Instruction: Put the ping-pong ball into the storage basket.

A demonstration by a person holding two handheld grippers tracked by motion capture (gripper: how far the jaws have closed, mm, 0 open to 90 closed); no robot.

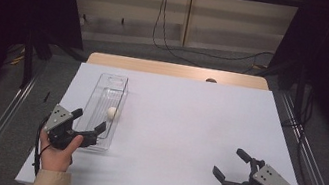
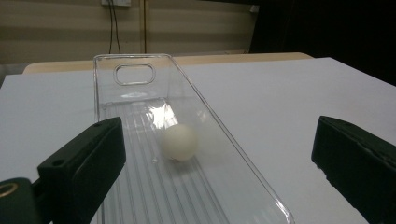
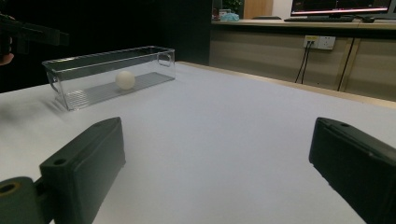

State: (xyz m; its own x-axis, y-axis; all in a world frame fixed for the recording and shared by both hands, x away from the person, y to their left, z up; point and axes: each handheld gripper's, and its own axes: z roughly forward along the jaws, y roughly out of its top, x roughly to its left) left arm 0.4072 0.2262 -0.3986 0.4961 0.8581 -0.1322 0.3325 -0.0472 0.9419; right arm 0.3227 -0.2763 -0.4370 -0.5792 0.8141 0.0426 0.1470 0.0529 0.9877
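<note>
Ball (image 1: 112, 112) lies in the clear tray (image 1: 99, 107), dead ahead of the spread jaws of the left gripper (image 1: 91, 123).

Small, round, matte and off-white, it rests on the ribbed floor about midway along the tray, against the wall nearer the frame's centre. The tray is a narrow box of glossy see-through plastic with a handle cutout at its far end; its long axis runs up the frame from lower left. The left gripper hovers at the tray's near end, jaws released and holding nothing, one over the tray. The right gripper (image 1: 230, 164), likewise released and empty, rests well apart at lower right on the smooth white bench (image 1: 187, 126); the left is clearly nearer.
</note>
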